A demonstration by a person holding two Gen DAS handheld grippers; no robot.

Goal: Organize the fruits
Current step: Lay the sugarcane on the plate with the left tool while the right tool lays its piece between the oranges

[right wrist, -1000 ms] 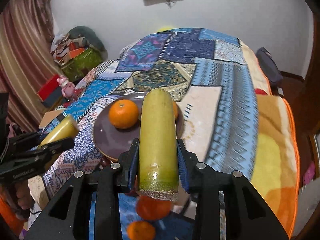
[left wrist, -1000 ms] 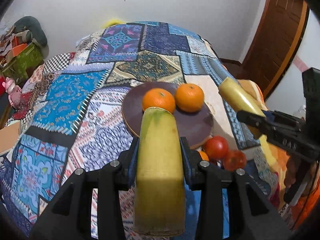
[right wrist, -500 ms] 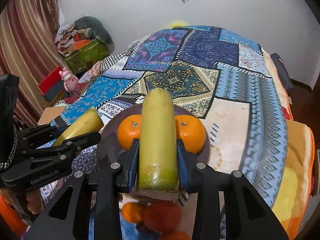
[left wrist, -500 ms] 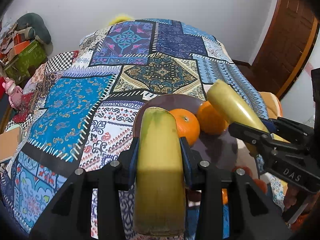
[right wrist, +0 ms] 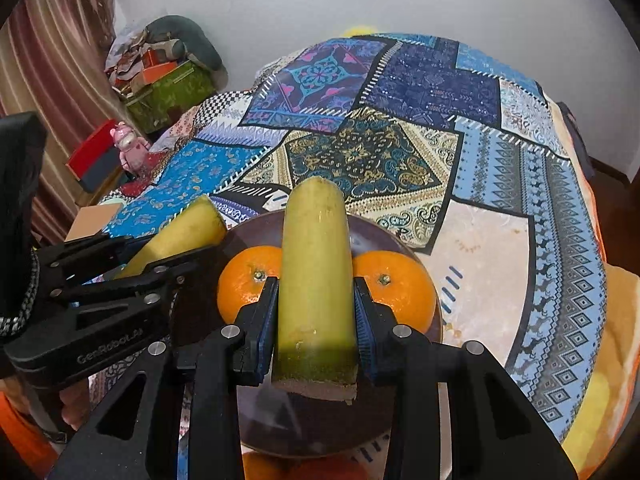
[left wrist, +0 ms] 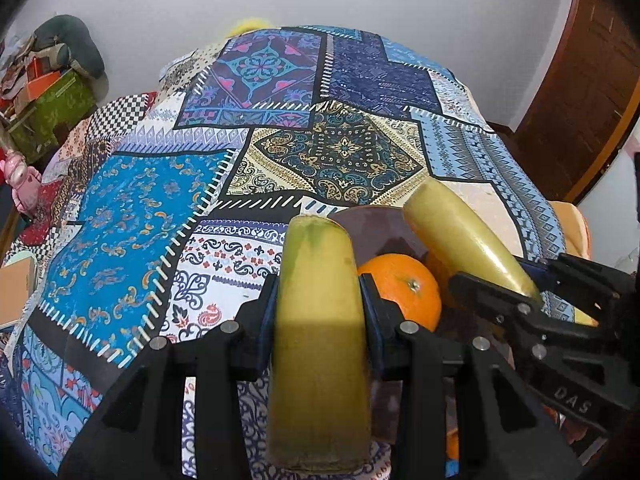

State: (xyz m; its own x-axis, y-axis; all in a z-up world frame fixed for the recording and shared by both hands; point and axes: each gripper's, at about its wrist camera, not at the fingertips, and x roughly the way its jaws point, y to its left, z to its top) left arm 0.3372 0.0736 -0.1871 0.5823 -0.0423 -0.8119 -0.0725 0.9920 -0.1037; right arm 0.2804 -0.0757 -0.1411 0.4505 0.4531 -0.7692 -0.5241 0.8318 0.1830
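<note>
My left gripper (left wrist: 318, 312) is shut on a yellow-green banana piece (left wrist: 318, 320), held just left of the dark round plate (left wrist: 372, 228). My right gripper (right wrist: 316, 312) is shut on a second banana piece (right wrist: 316, 272), held above the plate (right wrist: 372, 232) between two oranges (right wrist: 240, 280) (right wrist: 400, 284). In the left wrist view the right gripper (left wrist: 532, 300) and its banana (left wrist: 460, 236) hang over the plate beside one orange (left wrist: 404, 288). In the right wrist view the left gripper (right wrist: 120, 264) with its banana (right wrist: 180, 232) is at the plate's left edge.
The plate lies on a bed with a patchwork cover (left wrist: 160, 208). More fruit shows below the plate's near edge (right wrist: 280, 468). Boxes and clutter (right wrist: 160, 80) stand by the wall at the left, a wooden door (left wrist: 580, 80) at the right.
Both grippers have moved forward and lower with their banana pieces. The right one now hangs over the plate between the oranges. The left one has come beside the plate's left edge.
</note>
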